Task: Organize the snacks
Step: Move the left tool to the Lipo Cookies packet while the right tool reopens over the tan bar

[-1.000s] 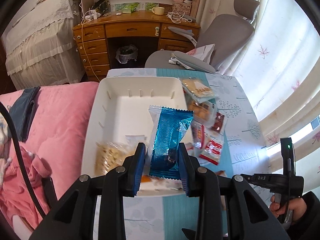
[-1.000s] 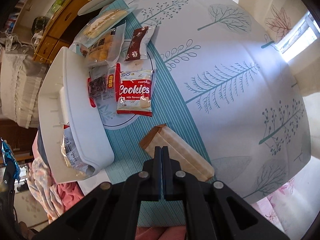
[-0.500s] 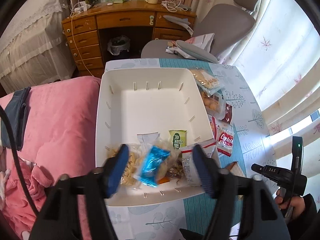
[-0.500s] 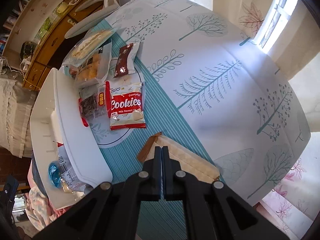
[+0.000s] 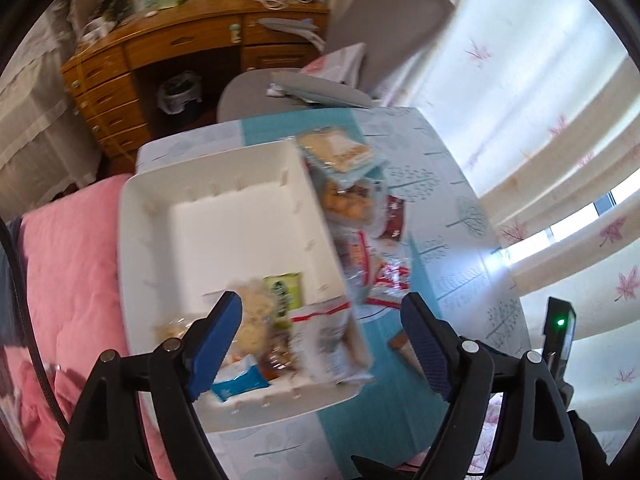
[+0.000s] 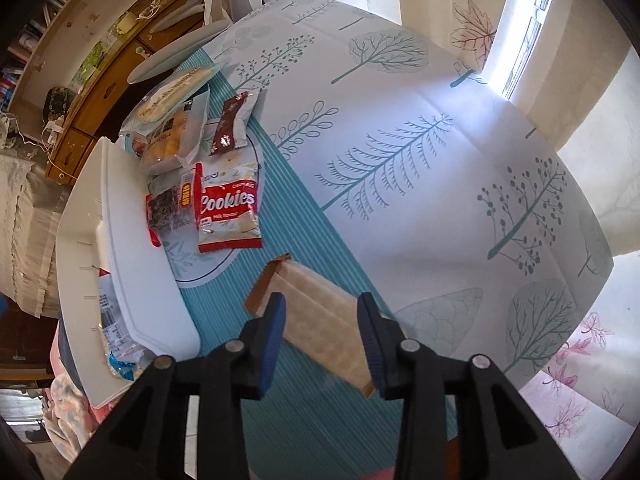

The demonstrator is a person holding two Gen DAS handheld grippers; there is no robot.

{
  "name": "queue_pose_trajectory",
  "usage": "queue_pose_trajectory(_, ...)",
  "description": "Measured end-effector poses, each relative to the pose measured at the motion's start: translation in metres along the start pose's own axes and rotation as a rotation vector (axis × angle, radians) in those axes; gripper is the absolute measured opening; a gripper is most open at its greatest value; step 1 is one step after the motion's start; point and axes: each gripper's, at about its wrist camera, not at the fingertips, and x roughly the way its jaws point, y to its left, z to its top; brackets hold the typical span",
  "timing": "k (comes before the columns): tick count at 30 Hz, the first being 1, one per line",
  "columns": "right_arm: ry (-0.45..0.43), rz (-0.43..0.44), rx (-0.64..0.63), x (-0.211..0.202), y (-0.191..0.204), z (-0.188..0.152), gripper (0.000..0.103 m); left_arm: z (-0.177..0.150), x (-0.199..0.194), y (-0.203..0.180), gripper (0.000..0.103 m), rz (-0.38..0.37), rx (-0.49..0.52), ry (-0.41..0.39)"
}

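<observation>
A white bin [image 5: 224, 216] sits on the tree-print tablecloth, with several snack packets heaped at its near end. Among them lies a blue foil packet [image 5: 240, 384]. My left gripper [image 5: 320, 312] hovers over that end with its jaws opening wide and nothing between them. In the right wrist view, my right gripper [image 6: 322, 306] is above a long tan packet [image 6: 320, 320] lying flat on the teal stripe. Its jaws are opening, with the packet below the gap and the pads apart from it. A red Cookies packet [image 6: 228, 212] and other snacks lie beside the bin [image 6: 132, 264].
A dark brown packet [image 6: 232, 124] and clear bags of biscuits [image 6: 172, 136] crowd the bin's outer side. A grey office chair [image 5: 360, 40] and a wooden desk [image 5: 180, 40] stand past the table. A pink blanket [image 5: 68, 280] lies left of the bin, curtains on the right.
My left gripper let go of the blue foil packet, which now lies in the bin, and its jaws spread wide. My right gripper went from shut to open over the tan packet.
</observation>
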Motion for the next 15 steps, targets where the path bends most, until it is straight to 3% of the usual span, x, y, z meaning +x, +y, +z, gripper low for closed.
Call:
queue_pose_trajectory(9,0.001,0.033,-0.193,0.01,-0.003,0.01,0.06,0.032,0.048,-0.065,0.081,-0.013,0.038,0.111)
queue_pose_trajectory(15,0.015,0.065,-0.39,0.018,0.006,0.006,0.063,0.041,0.098,-0.093,0.081,-0.011,0.015,0.231)
